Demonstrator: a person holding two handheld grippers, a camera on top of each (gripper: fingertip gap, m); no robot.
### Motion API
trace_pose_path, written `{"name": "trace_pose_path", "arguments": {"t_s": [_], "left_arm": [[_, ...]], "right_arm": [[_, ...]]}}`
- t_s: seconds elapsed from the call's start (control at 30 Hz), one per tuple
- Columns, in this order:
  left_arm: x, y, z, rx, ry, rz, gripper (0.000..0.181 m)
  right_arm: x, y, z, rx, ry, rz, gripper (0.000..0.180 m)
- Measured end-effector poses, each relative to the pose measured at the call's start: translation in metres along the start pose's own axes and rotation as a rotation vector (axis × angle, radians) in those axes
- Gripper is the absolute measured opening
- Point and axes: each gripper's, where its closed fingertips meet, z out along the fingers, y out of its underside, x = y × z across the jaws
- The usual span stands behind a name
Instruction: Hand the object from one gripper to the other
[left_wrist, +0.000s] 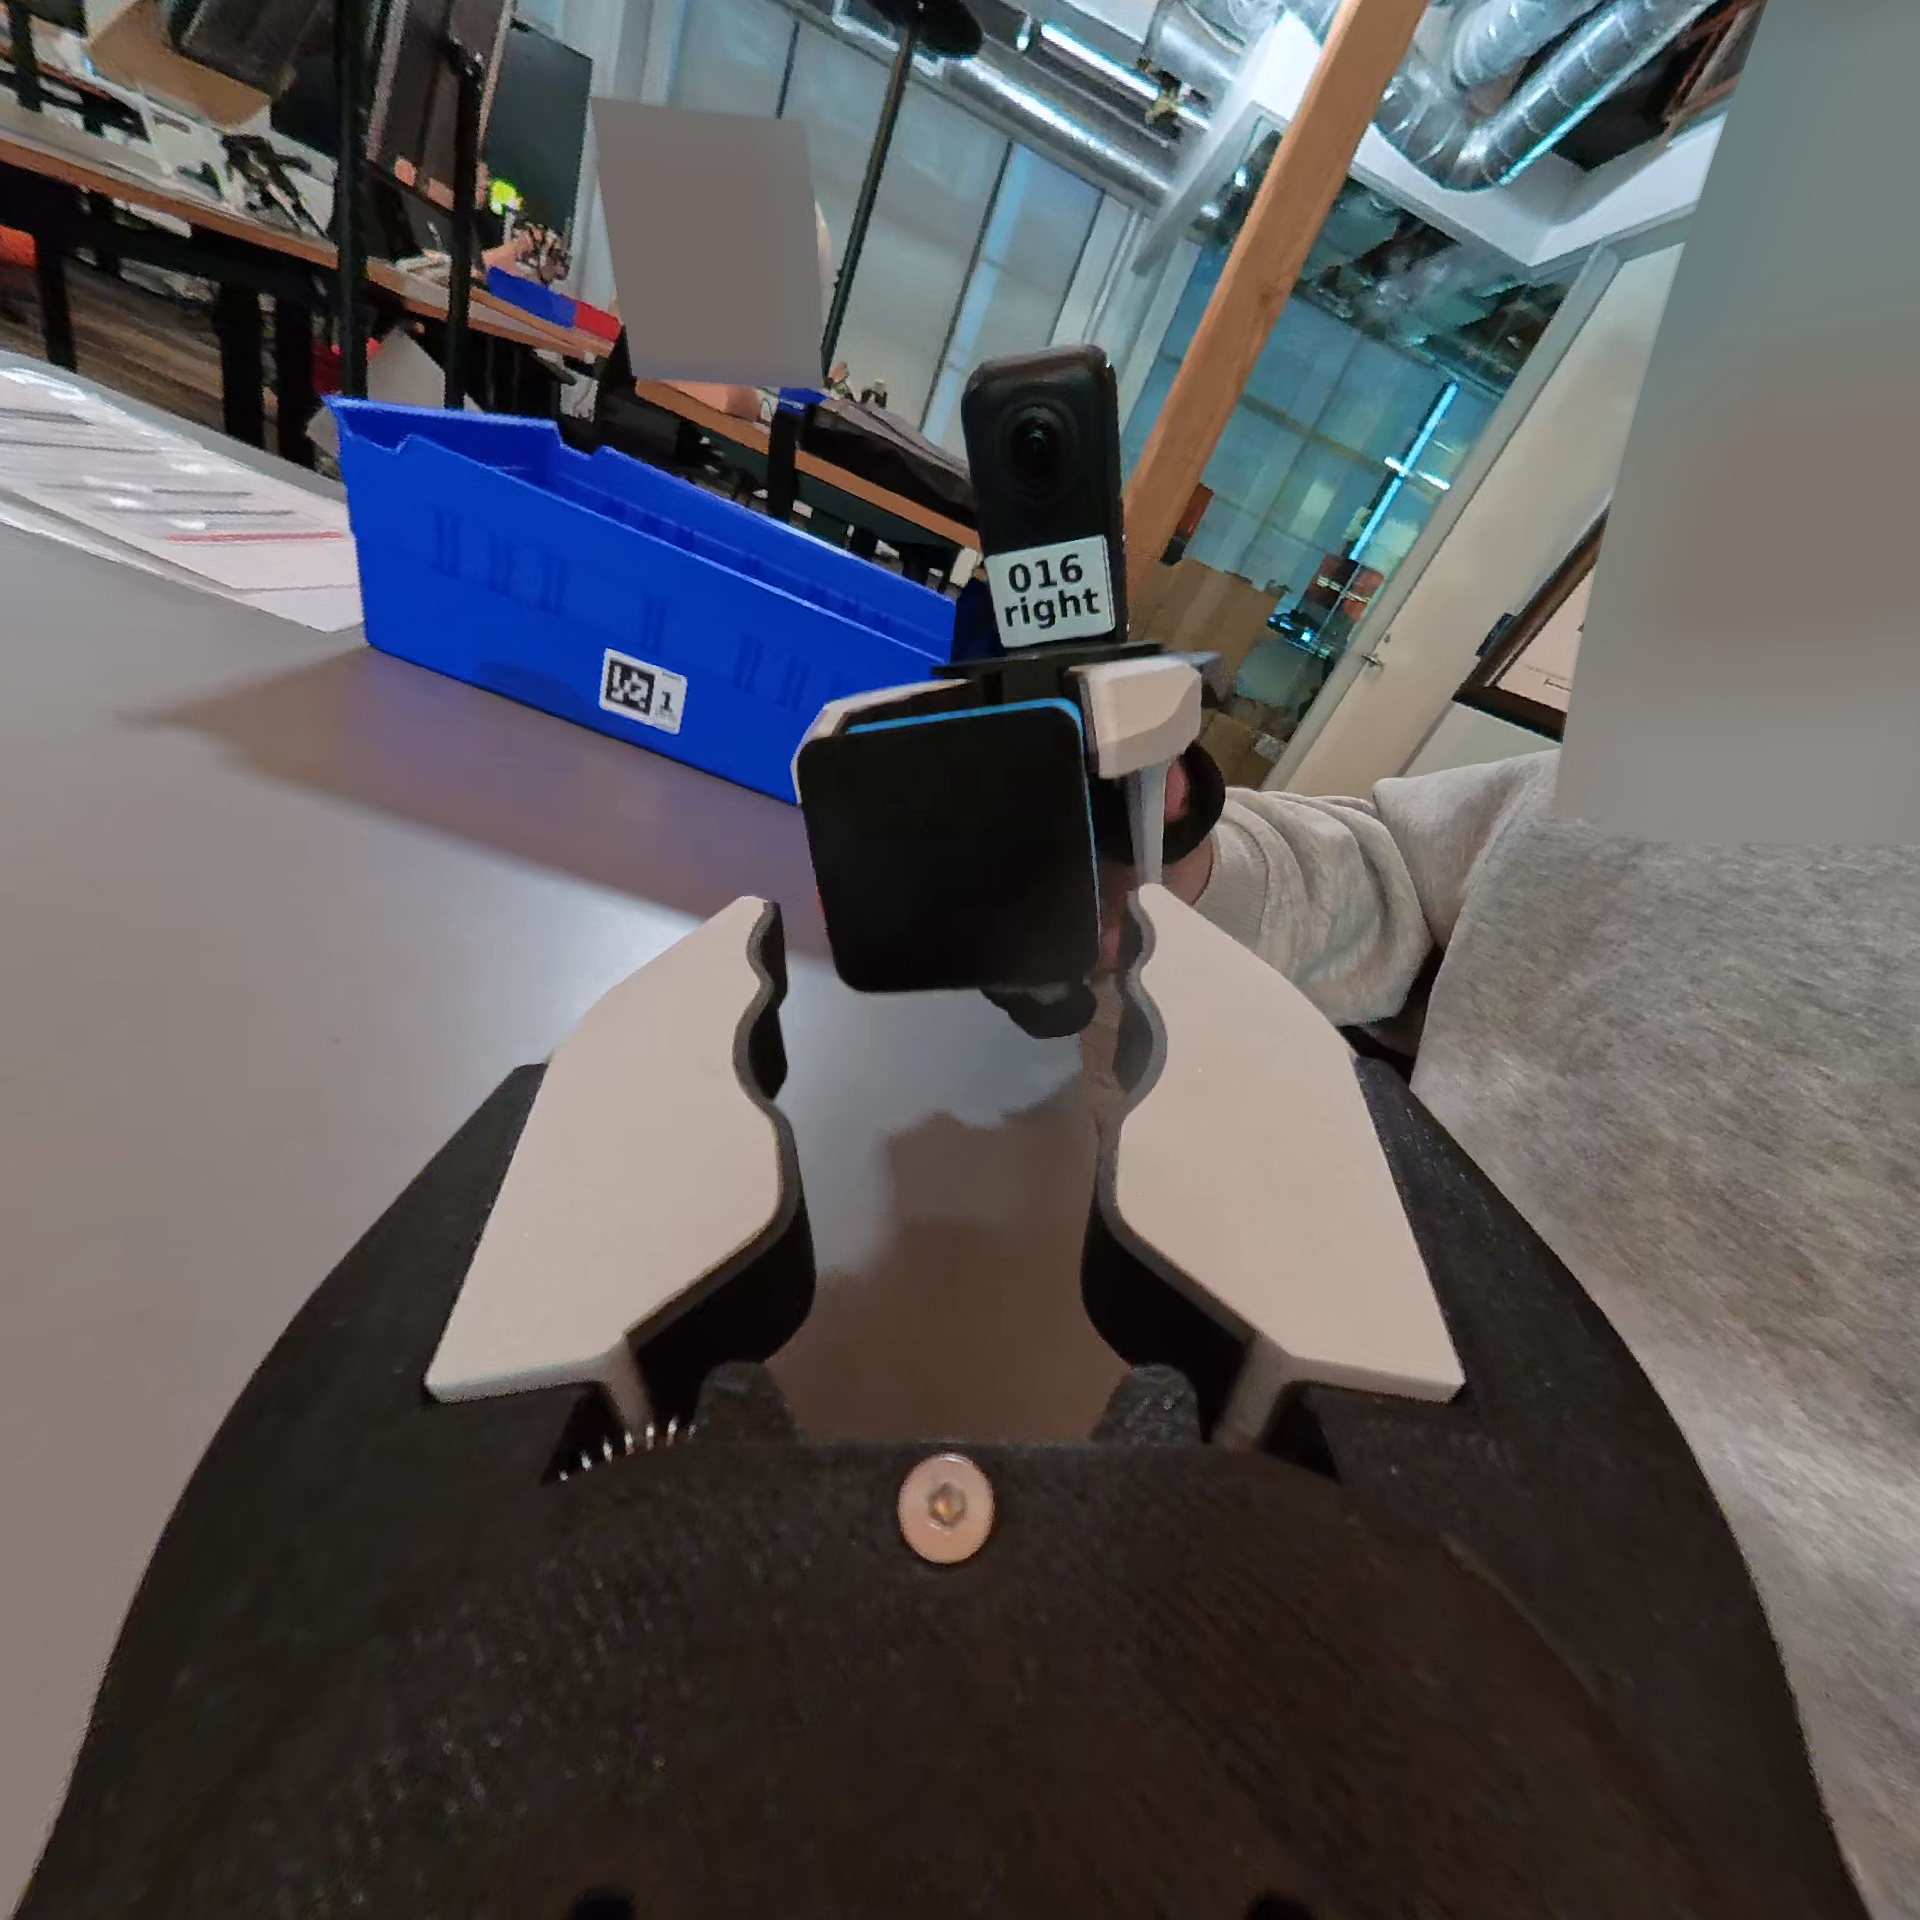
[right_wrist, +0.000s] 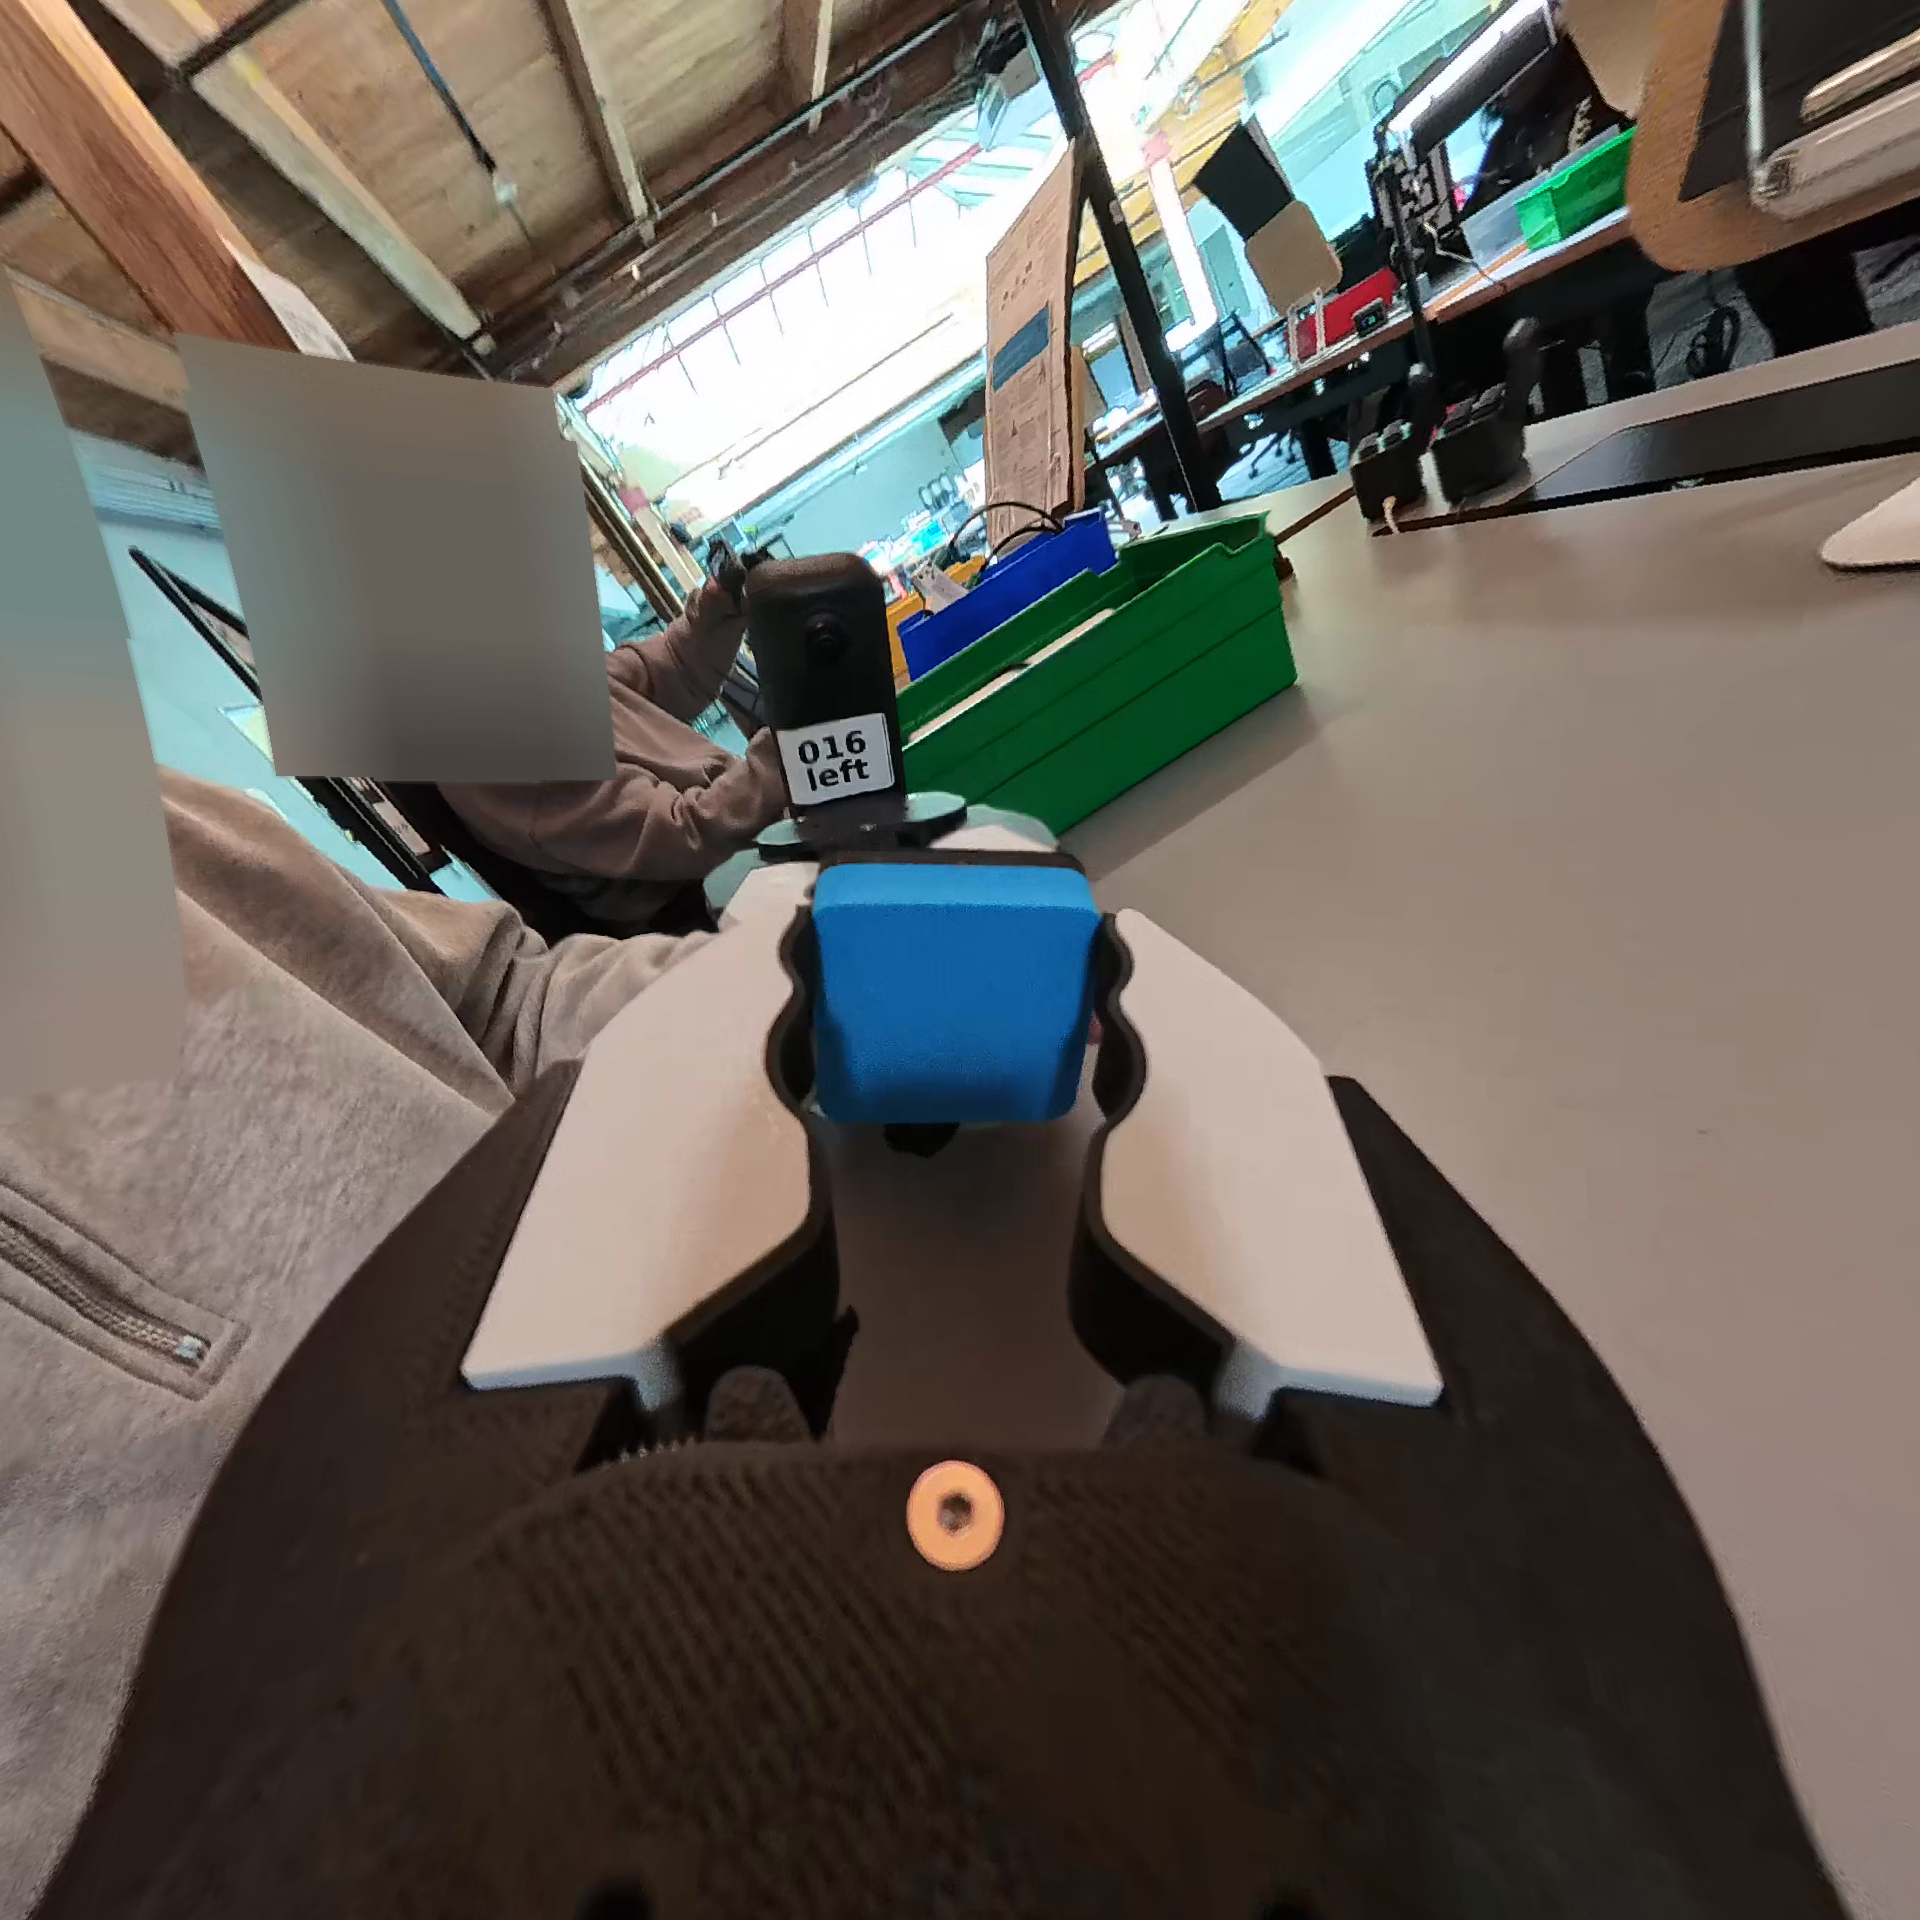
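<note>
A square block is blue on one side (right_wrist: 951, 997) and black on the other (left_wrist: 956, 852). My right gripper (right_wrist: 956, 935) is shut on it, a finger on each side, and holds it above the grey table (right_wrist: 1507, 831). In the left wrist view the right gripper (left_wrist: 966, 790) faces me with the block's black face towards me. My left gripper (left_wrist: 954, 914) is open and empty, its tips level with the block's lower edge, one to each side. In the right wrist view the left gripper (right_wrist: 894, 831) is mostly hidden behind the block.
A blue bin (left_wrist: 623, 582) stands on the table behind the grippers, with paper sheets (left_wrist: 156, 488) to its left. A green bin (right_wrist: 1101, 686) and another blue bin (right_wrist: 997, 592) stand on the other side. A person's grey sleeve (left_wrist: 1330, 883) is at the right. The tips of both grippers are at nearly the same place.
</note>
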Motion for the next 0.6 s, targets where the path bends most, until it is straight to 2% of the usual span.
{"name": "trace_pose_path", "arguments": {"t_s": [0.07,0.17,0.23,0.3,0.37,0.47,0.6], "left_arm": [[0.000,0.005,0.000,-0.034,0.033,-0.052,0.051],[0.001,0.007,0.001,-0.028,0.103,-0.229,0.051],[0.003,0.011,0.002,-0.040,0.191,-0.412,0.057],[0.009,0.015,0.002,-0.056,0.300,-0.602,0.067],[0.009,0.016,0.002,-0.047,0.339,-0.711,0.070],[0.010,0.018,0.004,-0.071,0.323,-0.723,0.070],[0.008,0.020,0.004,-0.081,0.296,-0.715,0.069]], "right_arm": [[0.005,-0.005,-0.004,0.030,0.007,0.029,0.053],[0.007,-0.011,-0.009,0.066,0.020,-0.020,0.053],[0.002,-0.013,-0.011,0.071,0.013,-0.155,0.053],[0.000,-0.010,-0.014,0.047,0.037,-0.368,0.053],[-0.001,-0.007,-0.015,0.013,0.083,-0.599,0.053],[-0.004,0.002,-0.013,-0.054,0.131,-0.866,0.053],[-0.008,0.024,-0.003,-0.155,0.122,-1.049,0.053]]}}
